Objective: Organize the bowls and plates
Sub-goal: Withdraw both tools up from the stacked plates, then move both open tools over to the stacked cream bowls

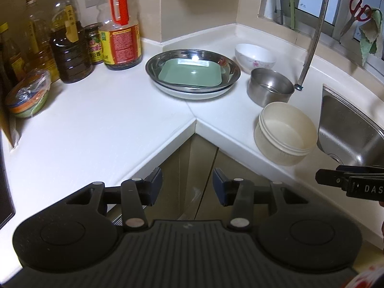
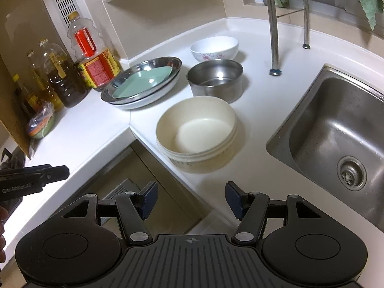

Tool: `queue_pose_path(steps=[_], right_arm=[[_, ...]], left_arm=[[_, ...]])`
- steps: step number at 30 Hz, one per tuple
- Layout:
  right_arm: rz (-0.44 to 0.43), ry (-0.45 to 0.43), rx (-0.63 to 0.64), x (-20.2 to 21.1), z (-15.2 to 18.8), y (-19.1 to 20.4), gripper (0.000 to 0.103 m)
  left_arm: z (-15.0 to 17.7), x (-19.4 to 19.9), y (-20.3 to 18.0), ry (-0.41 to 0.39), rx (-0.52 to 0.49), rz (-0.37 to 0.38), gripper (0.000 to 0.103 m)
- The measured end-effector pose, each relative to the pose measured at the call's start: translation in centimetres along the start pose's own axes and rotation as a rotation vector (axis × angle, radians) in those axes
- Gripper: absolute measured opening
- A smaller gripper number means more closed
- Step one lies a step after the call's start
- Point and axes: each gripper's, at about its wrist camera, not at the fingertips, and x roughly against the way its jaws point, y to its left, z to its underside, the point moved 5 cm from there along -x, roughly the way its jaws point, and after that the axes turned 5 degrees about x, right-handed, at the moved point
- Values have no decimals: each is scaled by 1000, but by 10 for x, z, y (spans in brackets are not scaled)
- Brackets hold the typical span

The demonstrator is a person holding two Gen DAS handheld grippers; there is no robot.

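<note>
A green square plate (image 1: 190, 72) (image 2: 144, 81) lies in a round steel plate (image 1: 223, 68) (image 2: 144, 66), which sits on a white plate (image 1: 192, 93) (image 2: 153, 98) at the counter corner. To the right stand a white flowered bowl (image 1: 255, 57) (image 2: 214, 48), a steel bowl (image 1: 270, 86) (image 2: 216, 79) and a cream bowl (image 1: 285, 133) (image 2: 196, 129). My left gripper (image 1: 187, 188) is open and empty, off the counter's front edge. My right gripper (image 2: 191, 198) is open and empty, in front of the cream bowl.
Oil and sauce bottles (image 1: 69, 45) (image 2: 93, 57) line the back left wall, with a wrapped bowl (image 1: 27, 94) beside them. A steel sink (image 1: 352, 132) (image 2: 336, 139) lies at the right, with a faucet pipe (image 2: 273, 24) behind it. Cabinet doors (image 1: 192, 163) stand below the counter corner.
</note>
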Motion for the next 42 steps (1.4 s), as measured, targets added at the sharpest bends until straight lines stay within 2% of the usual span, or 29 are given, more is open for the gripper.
queue_pose_path(steps=[12, 18, 22, 26, 37, 42], right_arm=[[36, -7, 4, 10, 11, -9, 62], [40, -42, -62, 22, 16, -23, 62], [51, -71, -99, 30, 16, -35, 62], [83, -105, -97, 35, 13, -42, 62], [119, -83, -122, 20, -2, -51, 62], [117, -64, -133, 10, -9, -54, 62]], left_arm=[[12, 19, -3, -23, 17, -27, 54], [14, 22, -8, -11, 64, 23, 54], [14, 21, -20, -11, 26, 66, 48], [11, 11, -30, 9, 12, 104, 48], [-8, -17, -55, 44, -79, 193, 48], [-17, -32, -58, 58, -92, 200, 48]])
